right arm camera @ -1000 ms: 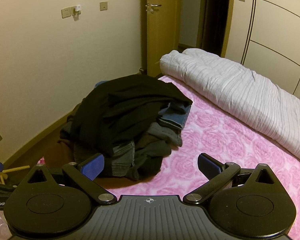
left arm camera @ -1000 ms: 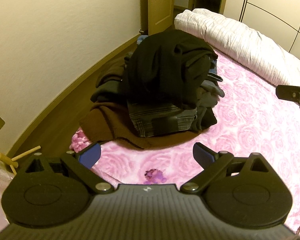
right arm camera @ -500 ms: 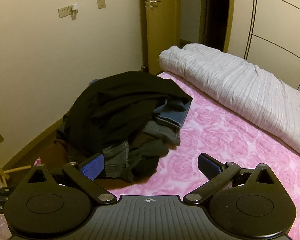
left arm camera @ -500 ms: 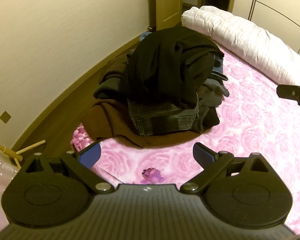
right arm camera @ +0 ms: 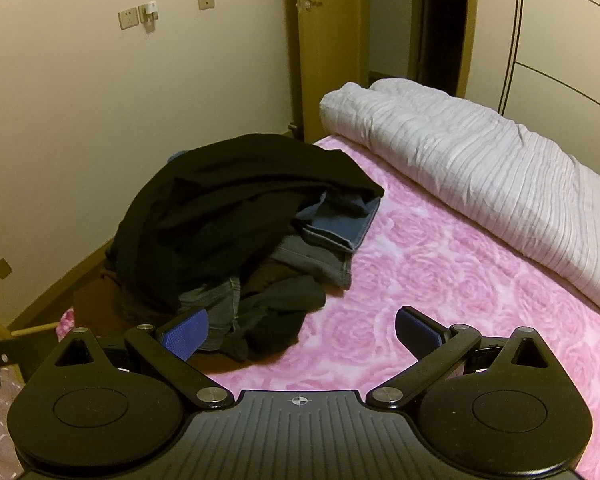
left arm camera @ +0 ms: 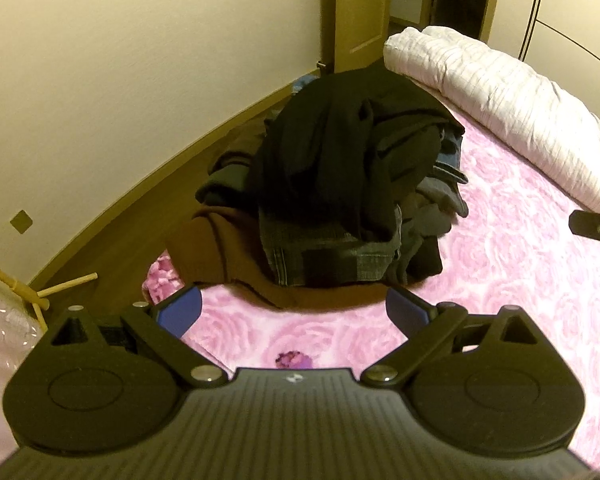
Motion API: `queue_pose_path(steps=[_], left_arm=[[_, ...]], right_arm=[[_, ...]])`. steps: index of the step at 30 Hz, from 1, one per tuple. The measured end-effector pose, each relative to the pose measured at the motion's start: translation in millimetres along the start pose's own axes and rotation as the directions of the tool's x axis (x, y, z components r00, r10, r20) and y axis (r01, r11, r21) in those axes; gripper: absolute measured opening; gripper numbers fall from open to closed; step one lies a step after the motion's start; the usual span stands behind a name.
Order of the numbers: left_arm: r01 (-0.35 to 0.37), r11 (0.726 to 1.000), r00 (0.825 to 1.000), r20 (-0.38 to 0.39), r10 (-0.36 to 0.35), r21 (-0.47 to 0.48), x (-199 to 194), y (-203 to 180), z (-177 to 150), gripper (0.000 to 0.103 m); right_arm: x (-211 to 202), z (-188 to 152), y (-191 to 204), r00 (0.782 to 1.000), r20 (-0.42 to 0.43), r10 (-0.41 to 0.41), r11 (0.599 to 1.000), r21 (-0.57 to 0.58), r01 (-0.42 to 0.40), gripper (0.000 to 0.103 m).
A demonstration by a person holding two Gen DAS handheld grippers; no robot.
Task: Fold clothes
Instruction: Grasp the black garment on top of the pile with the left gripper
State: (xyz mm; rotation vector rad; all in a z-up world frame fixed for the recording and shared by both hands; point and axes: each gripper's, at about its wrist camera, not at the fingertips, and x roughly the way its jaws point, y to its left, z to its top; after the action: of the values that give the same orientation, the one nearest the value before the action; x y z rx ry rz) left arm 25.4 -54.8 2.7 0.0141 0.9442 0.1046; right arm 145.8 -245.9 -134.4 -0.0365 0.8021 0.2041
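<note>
Both grippers hover over the pink bed (right arm camera: 440, 264), empty. Left gripper (left arm camera: 292, 312): fingers spread wide, nothing btwn them, tips just short of the clothes pile (left arm camera: 340, 184). Right gripper (right arm camera: 300, 330): also spread wide, nothing held; its left pad (right arm camera: 184, 332) sits in front of the pile's near edge, can't tell if touching.

Pile is at the bed's left edge, partly spilling over twd the floor (left arm camera: 112, 236). Black top (right arm camera: 236, 204) drapes over everything; grey jeans (left arm camera: 332, 248) under it at the front; blue jeans (right arm camera: 340, 228) stick out on the right; brown garment (left arm camera: 236, 256) at the bottom, hanging over the bed edge.

Open room: wide bare stretch of pink cover right of the pile and btwn pile and grippers. Far side is bounded by a rolled white duvet (right arm camera: 480, 184) lying along the bed, apart from the pile. Left side tight: wall (right arm camera: 80, 140) close, narrow floor strip only. Wooden stick frame (left arm camera: 40, 292) on the floor by the bed corner. Door (right arm camera: 328, 48) beyond the pile, wardrobe panels (right arm camera: 560, 40) behind the duvet.

Right gripper's tip (left arm camera: 596, 228) shows at the left view's right edge, well apart from the pile.
</note>
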Motion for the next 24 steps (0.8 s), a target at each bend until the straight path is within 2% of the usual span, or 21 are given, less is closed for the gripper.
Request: queue_pose_path(steps=[4,8,10,15,19,24], left_arm=[[0.000,0.999,1.000,0.004,0.000,0.037,12,2,12,0.097],[-0.008,0.994,1.000,0.031,0.005,0.112,32,3,30,0.097],[0.014,0.990,0.999,0.047,-0.020,0.142,47,6,43,0.097],[0.128,0.966,0.987,0.064,-0.146,0.224,93,11,84,0.094],[0.237,0.926,0.960,0.074,-0.269,0.295,129,9,116,0.093],[0.349,0.857,0.918,0.043,-0.393,0.379,174,-6,147,0.082]], right_arm=[[7,6,-7,0.999,-0.053,-0.007,1.000,-0.003,0.007,0.102],[16,21,-8,1.000,-0.023,-0.007,1.000,-0.005,0.007,0.102],[23,31,-6,1.000,-0.014,-0.020,1.000,-0.016,0.020,0.102],[52,62,1,0.999,0.011,-0.047,0.999,-0.022,0.047,0.102],[89,86,4,0.999,-0.014,-0.044,0.999,0.010,0.044,0.102],[138,113,1,0.998,-0.033,-0.052,0.996,0.072,0.055,0.102]])
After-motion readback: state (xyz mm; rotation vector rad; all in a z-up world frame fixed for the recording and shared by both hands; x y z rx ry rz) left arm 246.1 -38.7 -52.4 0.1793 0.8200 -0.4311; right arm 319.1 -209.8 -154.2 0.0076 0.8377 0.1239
